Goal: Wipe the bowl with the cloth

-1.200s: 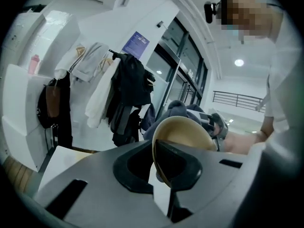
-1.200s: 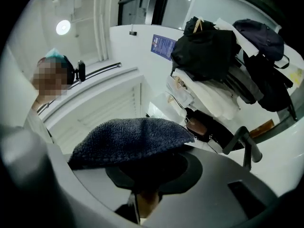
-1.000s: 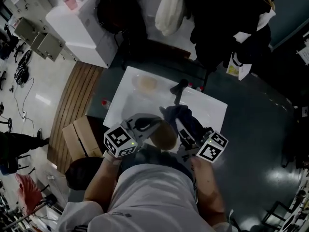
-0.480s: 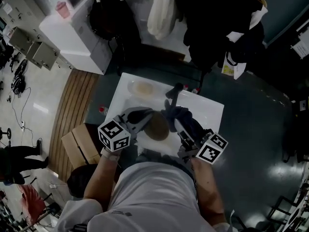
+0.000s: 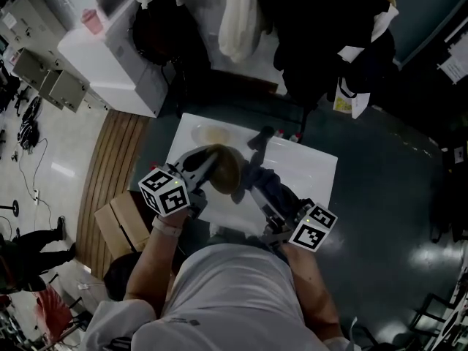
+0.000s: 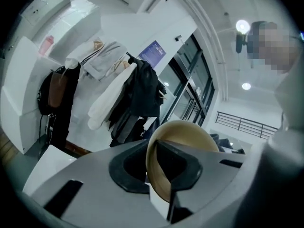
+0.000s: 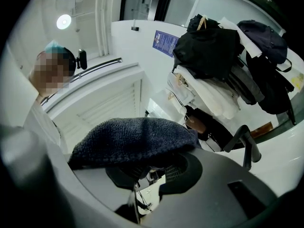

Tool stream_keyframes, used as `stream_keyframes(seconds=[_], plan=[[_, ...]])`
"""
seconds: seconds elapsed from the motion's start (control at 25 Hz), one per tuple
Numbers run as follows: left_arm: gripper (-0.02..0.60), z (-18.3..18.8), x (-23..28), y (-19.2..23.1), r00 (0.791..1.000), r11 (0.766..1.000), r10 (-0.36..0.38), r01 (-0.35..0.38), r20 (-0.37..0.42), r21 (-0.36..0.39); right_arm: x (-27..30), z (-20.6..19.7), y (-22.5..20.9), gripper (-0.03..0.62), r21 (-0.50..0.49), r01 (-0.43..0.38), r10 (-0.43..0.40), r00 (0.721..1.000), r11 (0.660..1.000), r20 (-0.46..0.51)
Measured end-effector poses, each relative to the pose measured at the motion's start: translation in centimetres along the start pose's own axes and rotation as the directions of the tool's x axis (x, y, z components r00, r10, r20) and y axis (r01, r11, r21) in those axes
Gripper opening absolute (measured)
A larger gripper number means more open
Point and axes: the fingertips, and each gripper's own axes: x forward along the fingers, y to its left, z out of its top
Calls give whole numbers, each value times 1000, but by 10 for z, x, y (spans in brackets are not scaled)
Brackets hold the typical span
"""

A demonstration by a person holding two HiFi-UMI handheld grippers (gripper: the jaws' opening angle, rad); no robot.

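Note:
In the head view my left gripper holds a tan bowl, lifted and tilted above the left part of the white table. The left gripper view shows the bowl on edge, its rim clamped between the jaws of that gripper. My right gripper is just to the right of the bowl, shut on a dark blue cloth. In the right gripper view the cloth drapes over the jaws of the right gripper. Cloth and bowl sit close together; whether they touch is unclear.
A second pale dish lies at the table's far left corner. A dark angled stand rises at the far edge. A cardboard box sits on the floor at left. Hanging coats and bags and a white cabinet are behind.
My left gripper has carried the bowl from near the table's front edge up and away, tilting it more on edge. The right gripper with the cloth has stayed close beside it.

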Motion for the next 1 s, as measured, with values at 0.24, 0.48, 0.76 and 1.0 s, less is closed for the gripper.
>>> stream_keyframes(seconds=[0.24, 0.48, 0.76, 1.0], plan=[[21, 10, 2, 7, 998, 997, 40, -36, 58, -62, 4, -14, 8, 75, -5, -27, 27, 998, 1000, -49], [21, 17, 3, 4, 991, 989, 35, -16, 126, -147, 8, -30, 11, 75, 4, -46, 46, 994, 999, -95], [20, 14, 9, -21, 984, 969, -65, 102, 168, -225, 14, -50, 15, 75, 16, -59, 61, 989, 998, -137], [20, 11, 8, -40, 964, 930, -178, 230, 196, -286, 16, -52, 10, 75, 55, -54, 60, 991, 997, -120]])
